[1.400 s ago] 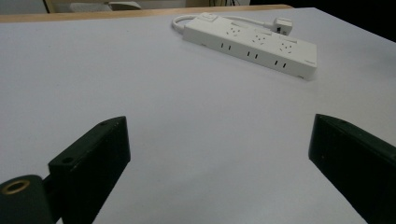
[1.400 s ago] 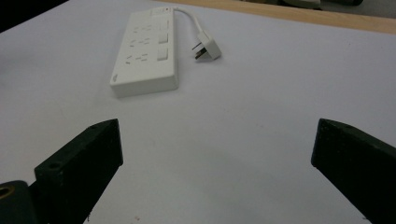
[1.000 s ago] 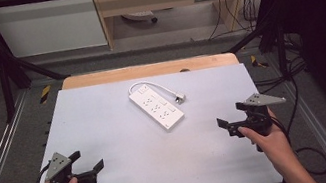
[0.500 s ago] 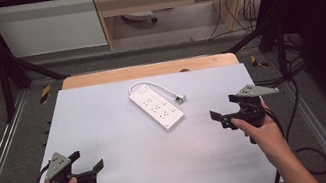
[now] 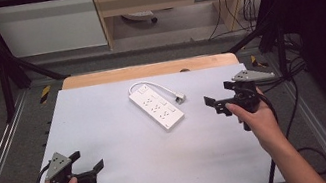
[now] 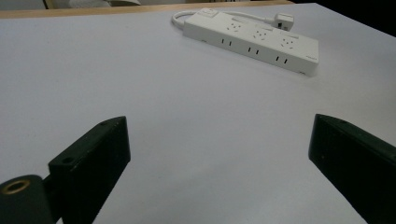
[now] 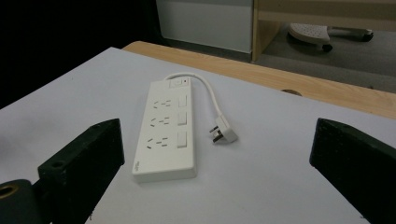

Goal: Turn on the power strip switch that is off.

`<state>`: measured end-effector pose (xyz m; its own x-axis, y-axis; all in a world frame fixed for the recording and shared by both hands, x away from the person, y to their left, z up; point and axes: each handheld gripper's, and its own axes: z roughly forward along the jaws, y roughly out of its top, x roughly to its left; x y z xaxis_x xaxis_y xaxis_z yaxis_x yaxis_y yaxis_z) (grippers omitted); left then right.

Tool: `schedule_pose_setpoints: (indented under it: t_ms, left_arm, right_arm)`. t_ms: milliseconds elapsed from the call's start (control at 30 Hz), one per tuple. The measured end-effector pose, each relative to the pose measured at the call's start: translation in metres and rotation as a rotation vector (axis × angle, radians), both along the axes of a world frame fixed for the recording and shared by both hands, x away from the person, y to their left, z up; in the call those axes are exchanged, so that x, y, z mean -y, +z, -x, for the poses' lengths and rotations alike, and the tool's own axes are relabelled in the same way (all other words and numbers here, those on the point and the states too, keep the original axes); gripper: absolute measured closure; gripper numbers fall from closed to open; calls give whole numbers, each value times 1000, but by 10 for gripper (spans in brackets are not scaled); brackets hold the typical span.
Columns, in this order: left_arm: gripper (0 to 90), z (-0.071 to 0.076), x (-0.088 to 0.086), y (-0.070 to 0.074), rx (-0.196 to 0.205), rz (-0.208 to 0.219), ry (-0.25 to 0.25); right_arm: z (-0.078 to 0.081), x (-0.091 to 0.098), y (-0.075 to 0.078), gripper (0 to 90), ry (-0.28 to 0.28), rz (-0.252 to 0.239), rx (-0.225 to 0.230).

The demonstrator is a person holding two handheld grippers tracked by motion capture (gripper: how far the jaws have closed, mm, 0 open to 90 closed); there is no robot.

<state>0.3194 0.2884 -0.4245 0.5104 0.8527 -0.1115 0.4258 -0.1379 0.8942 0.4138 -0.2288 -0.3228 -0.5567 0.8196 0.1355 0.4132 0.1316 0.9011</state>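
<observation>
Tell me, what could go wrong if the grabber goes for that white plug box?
The power strip lies flat on the table, so the right gripper, jaws open, might scrape the surface or slip off its smooth sides. The short cord and plug lie loose beside it and could snag or swing when it is lifted.

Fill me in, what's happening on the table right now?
A person holds a two-jaw gripper in each hand over a white table. The only item on it is a white power strip with its short cord and plug lying beside it, untouched. The right gripper is open, close to the strip's right side and pointed at it. The left gripper is open too, at the near left corner, well away from the strip. Nothing is grasped yet.
</observation>
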Motion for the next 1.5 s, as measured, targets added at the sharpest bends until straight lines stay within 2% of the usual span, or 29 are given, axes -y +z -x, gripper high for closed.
schedule_pose_setpoints:
  t_ms: [367, 1033, 1500]
  left_arm:
    - [56, 0, 0, -1, -3, -6, -2]
    - [56, -1, 1, -1, -3, -9, -6]
    - [56, -1, 1, -1, -3, -9, -8]
  right_arm:
    - [-15, -16, 11, 31, 28, 54, 8]
    - [-37, -33, 15, 39, 26, 72, 20]
    - [-57, -47, 8, 50, 13, 64, 11]
